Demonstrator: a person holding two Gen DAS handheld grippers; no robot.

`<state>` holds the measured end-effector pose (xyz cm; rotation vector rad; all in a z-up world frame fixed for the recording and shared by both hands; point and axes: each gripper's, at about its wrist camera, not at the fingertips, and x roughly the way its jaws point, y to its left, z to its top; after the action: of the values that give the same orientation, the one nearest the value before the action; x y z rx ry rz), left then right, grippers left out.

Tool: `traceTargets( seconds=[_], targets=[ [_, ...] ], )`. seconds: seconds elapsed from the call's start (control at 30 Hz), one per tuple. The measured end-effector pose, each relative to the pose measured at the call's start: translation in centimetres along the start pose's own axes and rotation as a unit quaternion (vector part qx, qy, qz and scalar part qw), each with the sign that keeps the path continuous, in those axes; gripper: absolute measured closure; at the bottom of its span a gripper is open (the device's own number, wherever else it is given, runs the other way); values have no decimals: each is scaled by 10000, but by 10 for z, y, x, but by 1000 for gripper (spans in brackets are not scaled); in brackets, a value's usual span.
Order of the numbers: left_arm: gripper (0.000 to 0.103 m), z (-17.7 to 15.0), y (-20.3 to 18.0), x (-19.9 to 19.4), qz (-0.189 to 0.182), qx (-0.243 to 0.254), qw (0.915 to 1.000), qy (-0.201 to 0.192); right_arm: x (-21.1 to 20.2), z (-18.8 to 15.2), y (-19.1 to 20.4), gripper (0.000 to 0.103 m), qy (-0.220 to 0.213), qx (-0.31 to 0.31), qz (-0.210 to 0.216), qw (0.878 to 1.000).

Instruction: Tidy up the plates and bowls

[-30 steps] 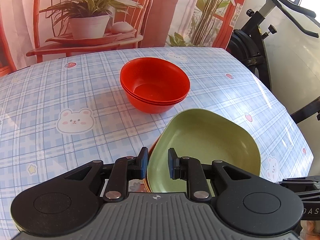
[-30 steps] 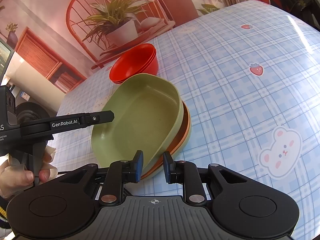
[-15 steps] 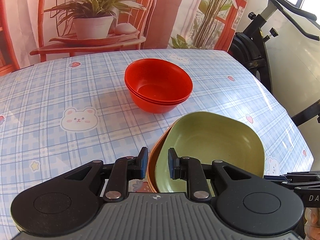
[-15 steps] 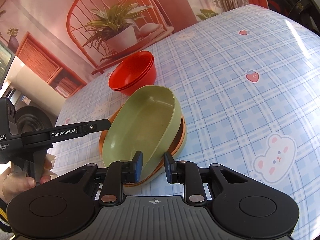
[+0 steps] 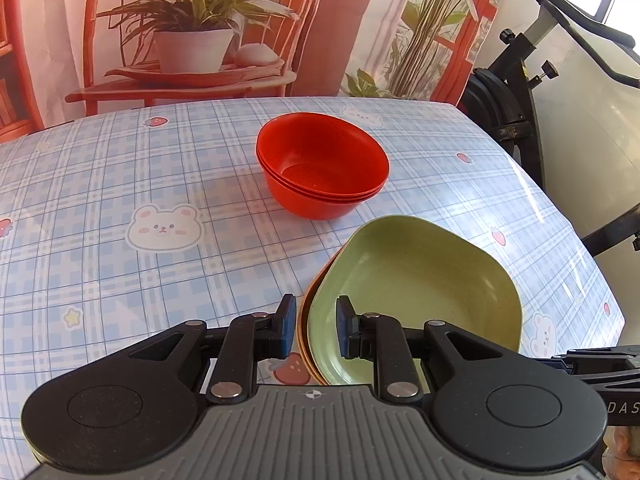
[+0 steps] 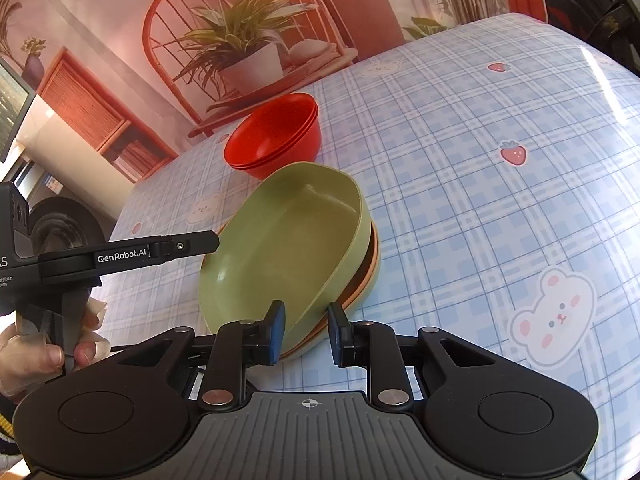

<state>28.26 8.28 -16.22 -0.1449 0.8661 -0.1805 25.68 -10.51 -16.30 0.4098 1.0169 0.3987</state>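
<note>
1. The stack of squarish plastic plates (image 5: 416, 300), a sage-green one on top with orange rims showing beneath, sits on the table's near right part, its near side tilted up off the cloth in the right wrist view.
2. The left gripper (image 5: 311, 326) has its narrowed fingers astride the stack's left rim, pinching it.
3. The right gripper (image 6: 306, 334) pinches the rim of the green plate at the opposite near edge, one pad inside the dish and one outside.
4. The stack of three glossy red round bowls (image 5: 322, 166) stands farther back, near the plates but not touching them.
5. The blue checked oilcloth with bear and strawberry prints (image 5: 120, 200) covers the table.
6. As I judge it, the step in hand is carrying or setting the plate stack beside the bowls. The next move calls for lowering both rims level, then letting go evenly so nothing slides.
</note>
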Motion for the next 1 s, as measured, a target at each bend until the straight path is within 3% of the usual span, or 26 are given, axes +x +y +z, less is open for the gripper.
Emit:
traceTargets(
  seconds=[0.3,0.53,0.67,1.0],
  targets=[
    [81,-2,3,-5,33,-94,9999,-59,6,-1,1,79,182,-41,141,9997],
    [81,-3,3,-10,8,-136,9999,-107,-13,11,-6,77,-204,-202,-127,9995],
    [81,-5,2,-11,4,-135,9999,-103,-14,20,-17,82,-409,-170,-305,9986],
    [81,-10,2,-9,12,-115,9999,-20,-1,11,-22,88,-276,-156,-344,9989]
  ],
)
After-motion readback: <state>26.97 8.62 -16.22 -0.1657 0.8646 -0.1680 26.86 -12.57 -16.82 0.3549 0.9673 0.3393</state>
